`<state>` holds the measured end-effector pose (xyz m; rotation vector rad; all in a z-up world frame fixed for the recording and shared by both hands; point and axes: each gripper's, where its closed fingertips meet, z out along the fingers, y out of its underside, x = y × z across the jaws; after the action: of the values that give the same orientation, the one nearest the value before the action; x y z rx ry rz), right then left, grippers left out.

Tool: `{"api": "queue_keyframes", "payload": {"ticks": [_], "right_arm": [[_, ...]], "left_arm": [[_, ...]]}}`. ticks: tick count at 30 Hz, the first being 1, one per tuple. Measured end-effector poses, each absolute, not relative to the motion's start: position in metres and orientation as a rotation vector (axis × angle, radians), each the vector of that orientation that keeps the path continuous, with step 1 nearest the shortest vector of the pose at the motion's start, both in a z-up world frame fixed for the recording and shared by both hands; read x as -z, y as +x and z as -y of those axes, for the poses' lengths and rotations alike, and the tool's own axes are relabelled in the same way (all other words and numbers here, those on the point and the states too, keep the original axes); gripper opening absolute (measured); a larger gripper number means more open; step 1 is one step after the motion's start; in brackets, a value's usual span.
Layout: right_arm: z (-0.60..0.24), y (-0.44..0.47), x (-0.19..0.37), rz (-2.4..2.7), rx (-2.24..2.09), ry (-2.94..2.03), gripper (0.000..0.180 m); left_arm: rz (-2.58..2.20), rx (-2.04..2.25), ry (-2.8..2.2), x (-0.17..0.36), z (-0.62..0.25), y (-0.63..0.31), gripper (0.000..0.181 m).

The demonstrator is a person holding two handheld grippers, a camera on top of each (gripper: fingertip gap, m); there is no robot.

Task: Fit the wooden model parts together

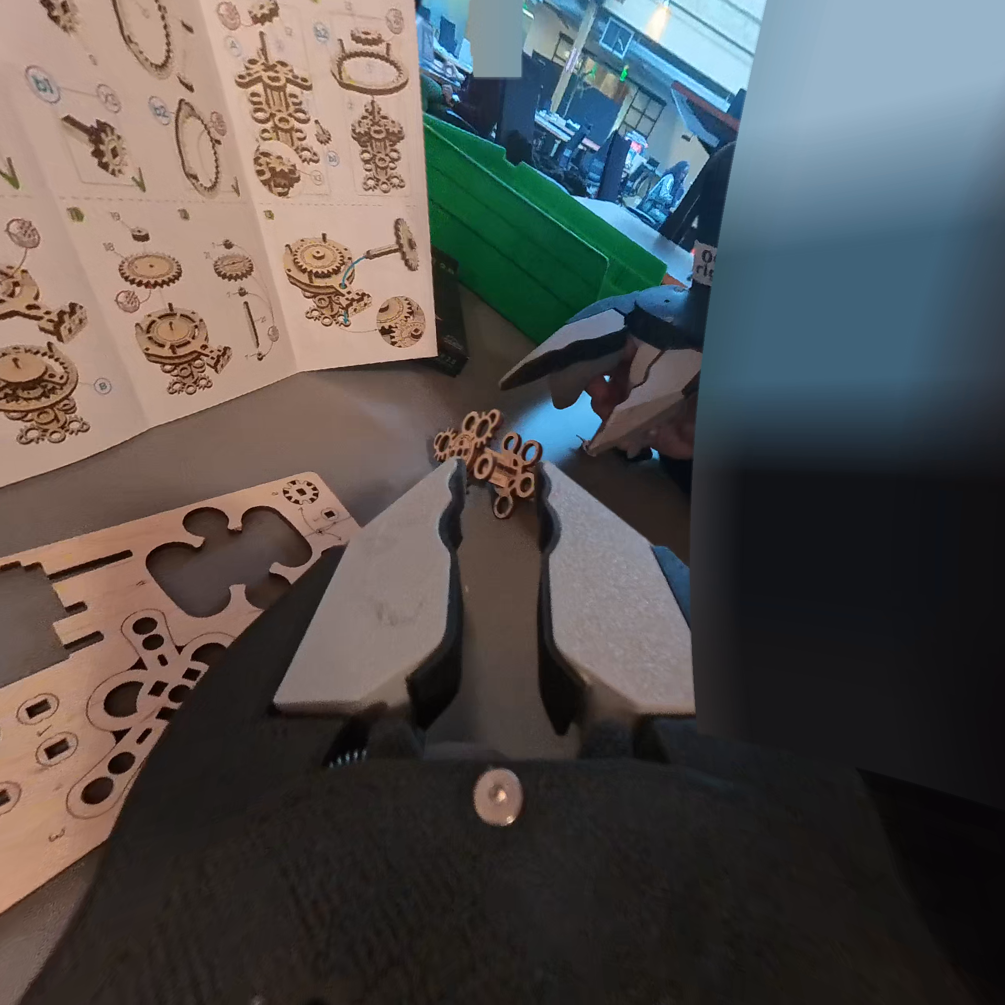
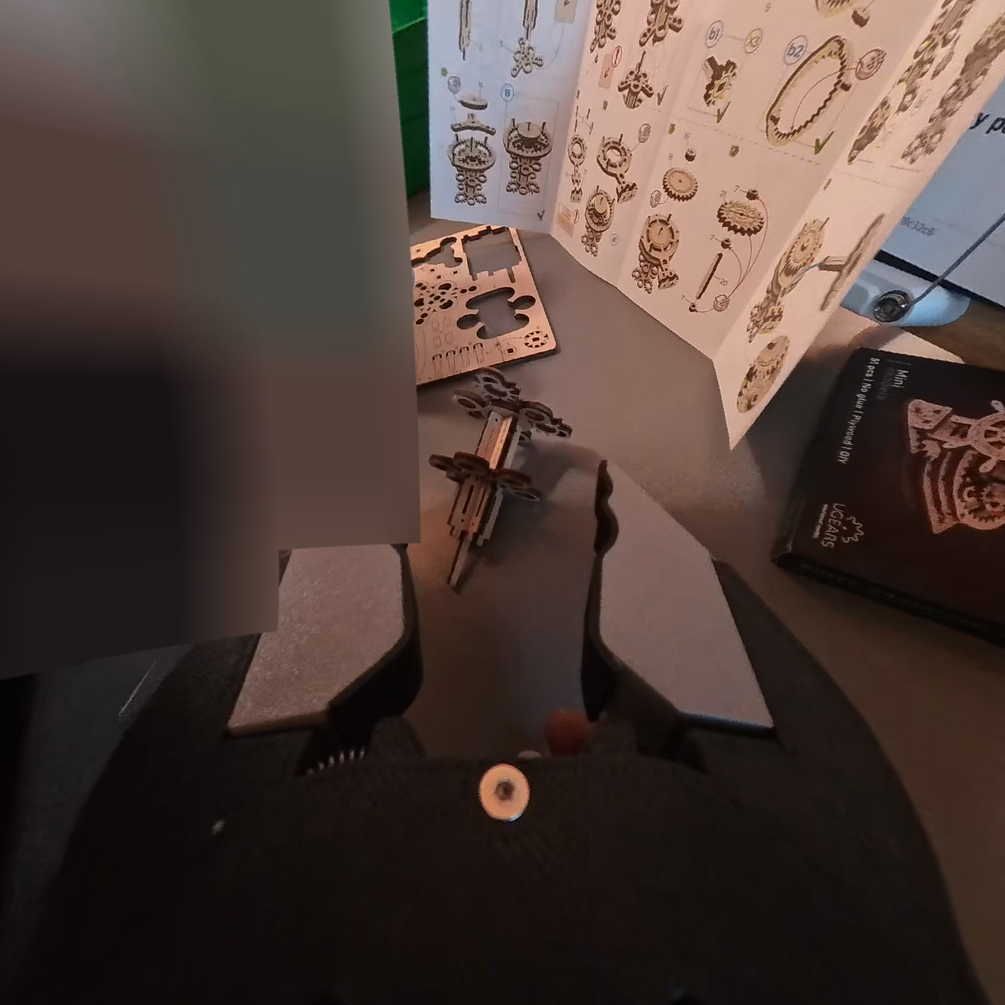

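right now the partly built wooden assembly (image 2: pixel 492 462) lies on the grey surface (image 2: pixel 625 380), near the middle of the right wrist view: a slotted spine with two clover-shaped plates pushed onto it, its bare end pointing toward the lower part of the frame. in the left wrist view the same piece (image 1: pixel 489 462) sits just beyond the tips of the left claw (image 1: pixel 499 478), which is spread and empty, one fingertip (image 1: pixel 454 478) close to or perhaps touching a plate edge; the angle is too flat to be sure. the right claw (image 2: pixel 511 516) is also spread with nothing in it, though its left finger is partly hidden behind a blurred patch, and the spine's bare end reaches into its gap.

the step in hand looks like picking the assembly up for the next part. to do it well, the left claw should close across the flat faces of the spine rather than on the thin clover lobes, which would likely snap or twist. the right claw can then steady the free end. the plywood sheet (image 1: pixel 136 625) at lower left holds the remaining parts, and the folded instruction sheet (image 1: pixel 217 217) stands at upper left. a dark box (image 2: pixel 892 489) lies at the right edge.
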<state>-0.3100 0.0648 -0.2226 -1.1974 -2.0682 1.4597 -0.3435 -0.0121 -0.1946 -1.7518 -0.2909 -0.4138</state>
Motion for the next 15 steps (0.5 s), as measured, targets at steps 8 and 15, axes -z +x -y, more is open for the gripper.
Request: {"api": "queue_keyframes", "payload": {"ticks": [8,15], "right_arm": [[-0.062,-0.312,0.230,2.093,-1.351,-1.190,0.074],[-0.054,-0.309,0.239,2.151,-1.260,-1.172,0.077]], "left_arm": [[0.271,0.374,-1.768,0.193,0.012,-0.343,0.021],[0.197,0.151,-1.825,0.193,0.014,-0.349,0.020]]}}
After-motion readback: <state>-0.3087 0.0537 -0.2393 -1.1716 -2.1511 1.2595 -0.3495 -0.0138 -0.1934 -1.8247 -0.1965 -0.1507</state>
